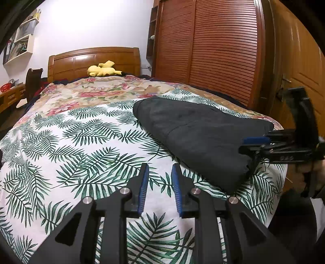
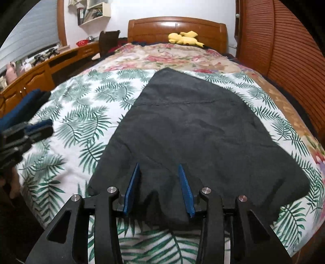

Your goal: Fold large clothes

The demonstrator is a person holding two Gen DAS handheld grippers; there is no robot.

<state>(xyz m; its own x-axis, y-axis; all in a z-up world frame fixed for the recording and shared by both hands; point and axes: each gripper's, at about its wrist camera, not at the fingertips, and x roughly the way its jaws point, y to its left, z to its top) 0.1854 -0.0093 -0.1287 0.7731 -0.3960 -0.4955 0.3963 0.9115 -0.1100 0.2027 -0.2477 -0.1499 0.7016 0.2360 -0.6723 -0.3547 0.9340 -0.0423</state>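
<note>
Two grippers, both spread and gripping nothing. Over the near middle of the leaf-print cover (image 1: 81, 142): left gripper (image 1: 159, 170), jaws parted, only bare print between the pads. On the right half of the leaf-print cover: dark garment (image 2: 193, 126), lying flat in a broad wedge, near edge rumpled into small peaks. At the near right edge of the leaf-print cover: right gripper (image 2: 158, 165), jaws wide apart above the rumpled hem, pads not pressing on cloth. Probable faults from here, by cause: closing on the top layer alone, leaving any lower layer behind and skewing the fold; pinching the leaf-print cover together with the hem and dragging it along; lifting by the right side only, letting the left side sag and twist. Containers, beyond the far left corner of the leaf-print cover: red bowl (image 2: 82, 43), contents impossible to tell; wall shelf (image 2: 95, 12), holding what look like books or papers, not legible.
</note>
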